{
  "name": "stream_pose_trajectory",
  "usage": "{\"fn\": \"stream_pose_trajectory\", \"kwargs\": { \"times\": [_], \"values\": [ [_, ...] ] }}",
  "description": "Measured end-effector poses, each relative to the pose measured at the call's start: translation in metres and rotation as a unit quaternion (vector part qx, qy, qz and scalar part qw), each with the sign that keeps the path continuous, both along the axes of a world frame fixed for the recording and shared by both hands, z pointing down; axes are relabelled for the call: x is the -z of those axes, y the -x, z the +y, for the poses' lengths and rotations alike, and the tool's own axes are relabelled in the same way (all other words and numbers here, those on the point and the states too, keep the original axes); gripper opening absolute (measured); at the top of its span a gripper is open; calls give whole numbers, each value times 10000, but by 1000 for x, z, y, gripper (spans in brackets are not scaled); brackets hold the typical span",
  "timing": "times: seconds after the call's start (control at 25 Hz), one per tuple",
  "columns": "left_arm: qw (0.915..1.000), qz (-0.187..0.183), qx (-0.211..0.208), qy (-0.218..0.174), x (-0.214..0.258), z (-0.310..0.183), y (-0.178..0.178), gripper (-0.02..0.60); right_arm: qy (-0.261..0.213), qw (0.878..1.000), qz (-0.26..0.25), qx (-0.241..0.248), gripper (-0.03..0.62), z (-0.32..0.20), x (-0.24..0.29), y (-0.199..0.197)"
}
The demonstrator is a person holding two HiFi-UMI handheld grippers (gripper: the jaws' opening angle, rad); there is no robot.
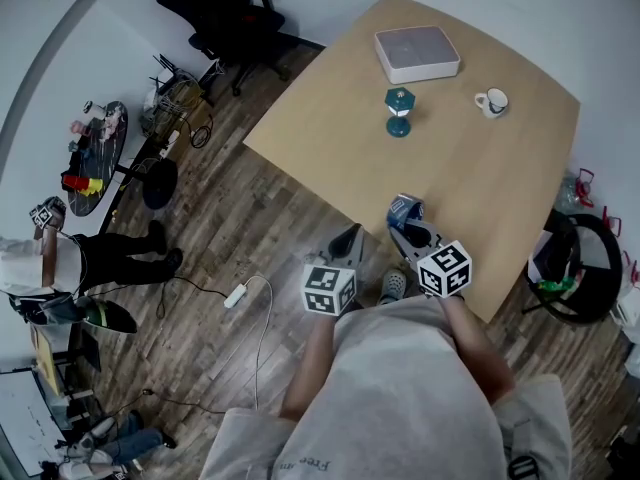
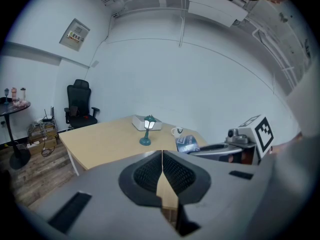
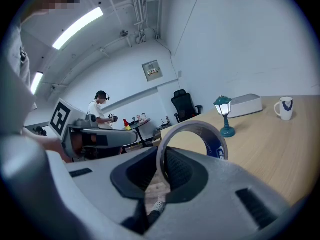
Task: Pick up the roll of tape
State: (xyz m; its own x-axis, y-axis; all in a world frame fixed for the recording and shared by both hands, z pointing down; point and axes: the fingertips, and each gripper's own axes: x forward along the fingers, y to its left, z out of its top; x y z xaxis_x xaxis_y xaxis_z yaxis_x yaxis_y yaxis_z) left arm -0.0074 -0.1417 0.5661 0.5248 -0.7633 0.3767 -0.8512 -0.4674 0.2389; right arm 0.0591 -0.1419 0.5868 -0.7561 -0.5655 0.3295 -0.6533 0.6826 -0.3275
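Note:
The roll of tape (image 3: 218,145), a grey ring with blue print inside, stands upright in my right gripper (image 3: 161,160), whose jaws are shut on the ring's wall. In the head view the roll of tape (image 1: 404,208) is lifted over the table's near edge, at the tip of the right gripper (image 1: 408,230). My left gripper (image 1: 349,238) hangs just left of it, off the table, over the wood floor. Its jaws are shut with nothing between them, as the left gripper (image 2: 162,159) view shows. From there the roll of tape (image 2: 187,143) appears to the right.
On the light wooden table (image 1: 500,188) stand a small green lamp (image 1: 399,111), a white box (image 1: 416,53) and a white mug (image 1: 491,101). A black office chair (image 1: 225,13) and a round side table (image 1: 97,156) with small items are on the left. A person (image 3: 100,108) stands in the background.

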Motion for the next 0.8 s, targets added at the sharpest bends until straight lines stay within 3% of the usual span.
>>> {"fn": "stream_pose_trajectory", "kwargs": {
  "times": [0.8],
  "values": [
    [10000, -25, 69, -1, -3, 7, 3, 6, 29, 10000, -16, 79, 46, 7, -3, 3]
  ]
}}
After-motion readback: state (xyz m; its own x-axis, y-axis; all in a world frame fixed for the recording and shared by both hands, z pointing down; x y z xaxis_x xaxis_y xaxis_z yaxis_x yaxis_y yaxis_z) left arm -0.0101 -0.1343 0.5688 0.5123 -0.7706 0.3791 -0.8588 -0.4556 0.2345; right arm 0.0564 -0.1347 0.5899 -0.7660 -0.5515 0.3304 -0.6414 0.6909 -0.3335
